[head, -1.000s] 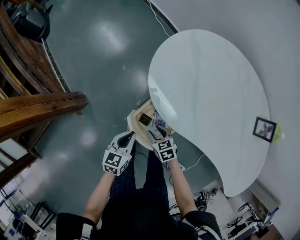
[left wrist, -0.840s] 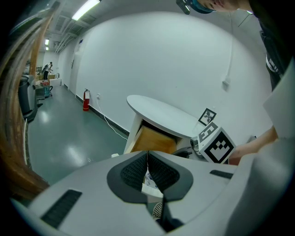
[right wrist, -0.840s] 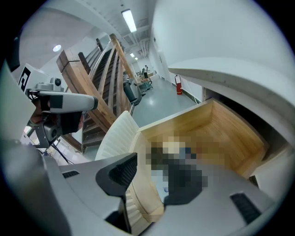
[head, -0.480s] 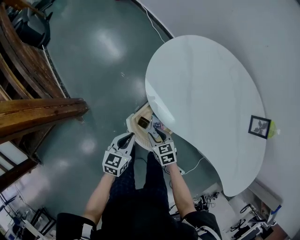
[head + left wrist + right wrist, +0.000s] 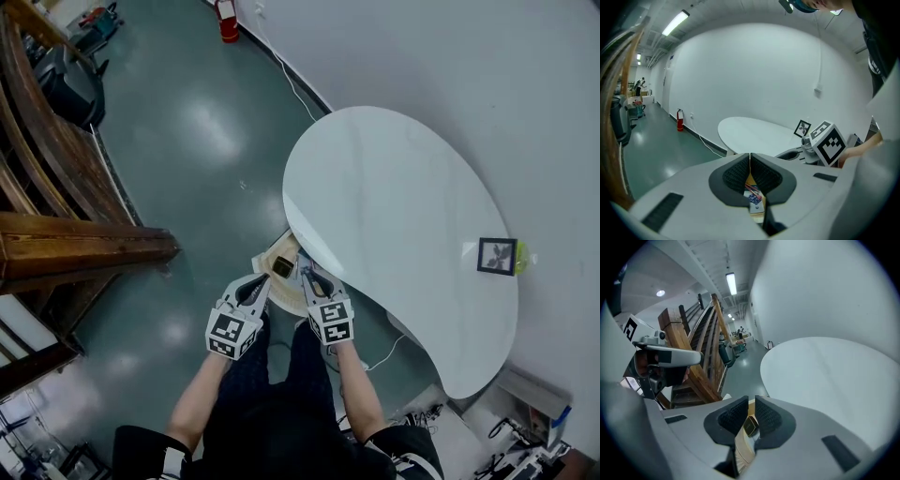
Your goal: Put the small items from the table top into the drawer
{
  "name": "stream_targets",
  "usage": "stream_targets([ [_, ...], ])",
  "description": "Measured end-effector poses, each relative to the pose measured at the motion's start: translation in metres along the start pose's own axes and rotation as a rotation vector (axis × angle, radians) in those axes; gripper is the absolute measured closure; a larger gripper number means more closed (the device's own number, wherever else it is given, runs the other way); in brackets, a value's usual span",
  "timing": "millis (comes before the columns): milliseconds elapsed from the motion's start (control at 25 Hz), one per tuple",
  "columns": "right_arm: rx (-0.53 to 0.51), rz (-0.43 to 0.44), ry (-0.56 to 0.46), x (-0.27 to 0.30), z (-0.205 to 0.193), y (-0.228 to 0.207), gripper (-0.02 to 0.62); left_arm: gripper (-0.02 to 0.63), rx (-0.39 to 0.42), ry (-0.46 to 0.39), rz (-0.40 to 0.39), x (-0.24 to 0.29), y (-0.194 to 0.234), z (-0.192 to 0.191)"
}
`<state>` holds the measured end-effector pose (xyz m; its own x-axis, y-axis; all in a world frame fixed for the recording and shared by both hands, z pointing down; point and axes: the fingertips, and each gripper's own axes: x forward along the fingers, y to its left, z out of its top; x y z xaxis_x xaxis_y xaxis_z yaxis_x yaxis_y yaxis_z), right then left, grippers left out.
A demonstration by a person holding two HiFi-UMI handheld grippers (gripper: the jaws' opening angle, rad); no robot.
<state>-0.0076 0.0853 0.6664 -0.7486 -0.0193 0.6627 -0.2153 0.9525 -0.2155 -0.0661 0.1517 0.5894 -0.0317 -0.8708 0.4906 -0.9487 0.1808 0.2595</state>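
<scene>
An open wooden drawer [image 5: 263, 255] juts out from under the white table [image 5: 403, 216], with a small dark square item [image 5: 282, 267] lying in it. On the table's far right stand a small black picture frame [image 5: 495, 255] and a yellow-green thing [image 5: 520, 255]. My left gripper [image 5: 257, 285] hangs just above the drawer's near edge, shut and empty. My right gripper [image 5: 307, 277] is beside it; its jaws have just been closing to a narrow gap with nothing between them. Below the left jaws [image 5: 750, 157] lie a picture card [image 5: 756, 201] and a red pen [image 5: 753, 190]. Under the right jaws [image 5: 751, 401] the dark item [image 5: 750, 426] shows.
Heavy wooden beams [image 5: 75, 246] of a stair structure run along the left. A red fire extinguisher [image 5: 226, 21] stands by the far wall, and a cable [image 5: 291, 75] runs along the wall's foot. The person's legs are directly below the grippers.
Both grippers have lifted away from the drawer. The right gripper's jaws, open over the drawer before, now stand much narrower. The head view has shifted and shows more of the far floor.
</scene>
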Motion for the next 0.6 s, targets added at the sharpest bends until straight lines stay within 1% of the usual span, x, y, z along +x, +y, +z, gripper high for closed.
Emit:
stream_targets([
  [320, -0.005, -0.061, -0.119, -0.046, 0.055, -0.001, 0.553, 0.583, 0.085, -0.058, -0.038, -0.010, -0.019, 0.058],
  [600, -0.021, -0.107, -0.205, -0.087, 0.089, -0.002, 0.558, 0.583, 0.130, -0.108, -0.054, -0.029, -0.037, 0.093],
])
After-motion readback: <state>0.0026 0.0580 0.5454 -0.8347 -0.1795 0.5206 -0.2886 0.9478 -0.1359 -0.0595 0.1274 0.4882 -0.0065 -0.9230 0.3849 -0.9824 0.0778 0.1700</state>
